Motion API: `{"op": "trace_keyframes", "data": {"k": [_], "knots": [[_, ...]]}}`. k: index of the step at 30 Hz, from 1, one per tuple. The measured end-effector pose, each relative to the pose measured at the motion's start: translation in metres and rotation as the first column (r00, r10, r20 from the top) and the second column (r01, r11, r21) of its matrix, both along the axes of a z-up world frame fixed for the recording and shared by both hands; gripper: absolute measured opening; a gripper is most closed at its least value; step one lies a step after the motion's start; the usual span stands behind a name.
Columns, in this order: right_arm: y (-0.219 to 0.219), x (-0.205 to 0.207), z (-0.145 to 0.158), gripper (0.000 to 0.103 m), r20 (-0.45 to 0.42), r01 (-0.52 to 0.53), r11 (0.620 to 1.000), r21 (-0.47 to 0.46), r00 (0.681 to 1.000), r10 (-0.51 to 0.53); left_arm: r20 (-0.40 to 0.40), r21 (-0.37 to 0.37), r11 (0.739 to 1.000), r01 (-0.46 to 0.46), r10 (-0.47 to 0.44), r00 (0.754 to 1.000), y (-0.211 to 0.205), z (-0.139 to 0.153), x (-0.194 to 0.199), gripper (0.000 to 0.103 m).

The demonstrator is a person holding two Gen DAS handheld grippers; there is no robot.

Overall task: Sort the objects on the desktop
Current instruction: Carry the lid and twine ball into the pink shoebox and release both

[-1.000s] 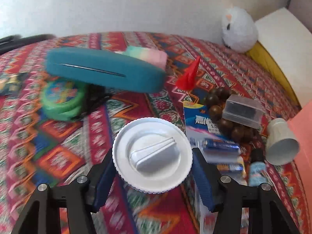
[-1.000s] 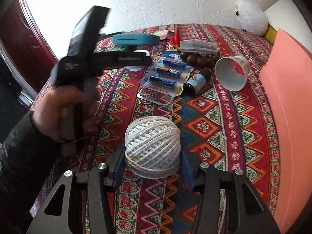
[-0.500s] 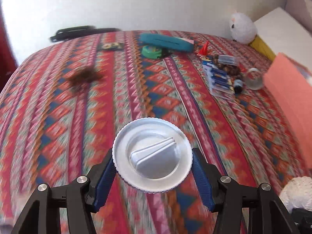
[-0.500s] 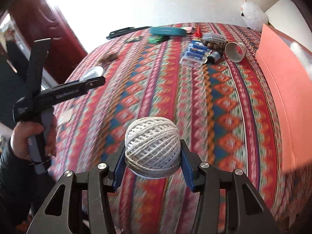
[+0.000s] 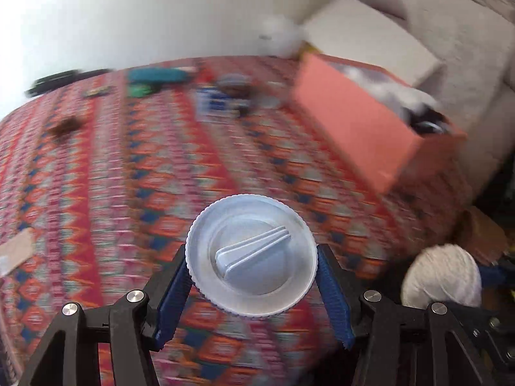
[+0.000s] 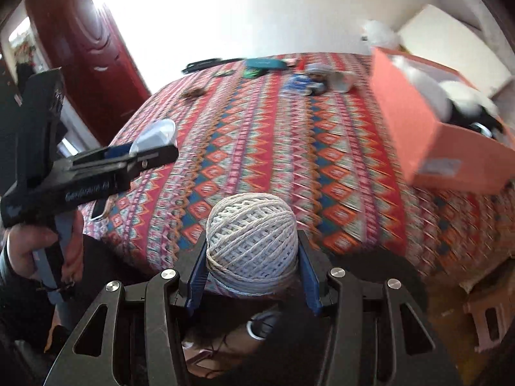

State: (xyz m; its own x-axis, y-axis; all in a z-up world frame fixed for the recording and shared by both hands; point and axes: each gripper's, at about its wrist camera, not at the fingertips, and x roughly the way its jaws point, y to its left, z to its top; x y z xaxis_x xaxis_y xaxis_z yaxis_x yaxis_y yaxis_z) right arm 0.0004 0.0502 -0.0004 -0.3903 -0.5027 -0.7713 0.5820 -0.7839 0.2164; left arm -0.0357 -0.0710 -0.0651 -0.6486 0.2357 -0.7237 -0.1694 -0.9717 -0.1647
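**Both claws loaded, held clear of the desk near the orange box**

**Why the items are held as they are**

The left claw (image 5: 252,284) is clamped on a round white plastic lid with a ribbed rim and a raised grip bar (image 5: 252,256). The blue ribbed pads (image 5: 333,292) press the rim from opposite sides, so the lid's face is turned towards the camera and cannot pivot. The right claw (image 6: 252,276) is clamped on a ball of off-white twine (image 6: 251,244). Its pads bear on the widest part of the ball, which judging by the fit prevents it from rolling out.

The open orange cardboard box (image 5: 360,122) stands at the far right of the desk with the red patterned cloth (image 5: 128,173). It already contains items, too blurred to identify. It is probably the destination for both loads. The unsorted items form a blurred cluster at the far edge of the desk.

**Pose of the hands**

Both claws point obliquely downward, above the near edge of the desk. In the right wrist view the person's left hand (image 6: 35,244) grips the tool's handle at the left. In the left wrist view the twine ball appears at the lower right, so the two claws sit side by side.
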Motion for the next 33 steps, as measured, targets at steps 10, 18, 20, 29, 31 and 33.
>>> {"op": "trace_keyframes", "data": {"k": [10,18,20,29,31,33], "knots": [[0.136,-0.031,0.031,0.052,-0.069,0.283,0.959,-0.014,0.957,-0.283,-0.060,-0.030,0.972,0.234,-0.236,0.970,0.134,0.036,-0.042,0.062],[0.194,-0.120,0.070,0.052,-0.186,0.383,0.923,-0.044,0.904,-0.384,-0.134,-0.057,0.957,0.284,-0.289,0.948,0.205,0.103,-0.178,0.063],[0.199,-0.148,0.077,0.052,-0.204,0.389,0.920,-0.057,0.897,-0.392,-0.134,-0.069,0.959,0.274,-0.281,0.950,0.218,0.112,-0.218,0.063],[0.194,-0.284,0.071,0.052,-0.240,0.382,0.922,-0.062,0.891,-0.385,-0.081,-0.049,0.954,0.297,-0.300,0.950,0.279,0.088,-0.371,0.068],[0.186,-0.311,0.063,0.053,-0.244,0.365,0.930,-0.049,0.898,-0.366,-0.065,-0.020,0.954,0.298,-0.299,0.952,0.281,0.076,-0.392,0.089],[0.173,-0.330,0.055,0.062,-0.273,0.352,0.936,-0.017,0.899,-0.343,-0.060,0.009,0.956,0.295,-0.294,0.954,0.279,0.067,-0.408,0.096]]}}
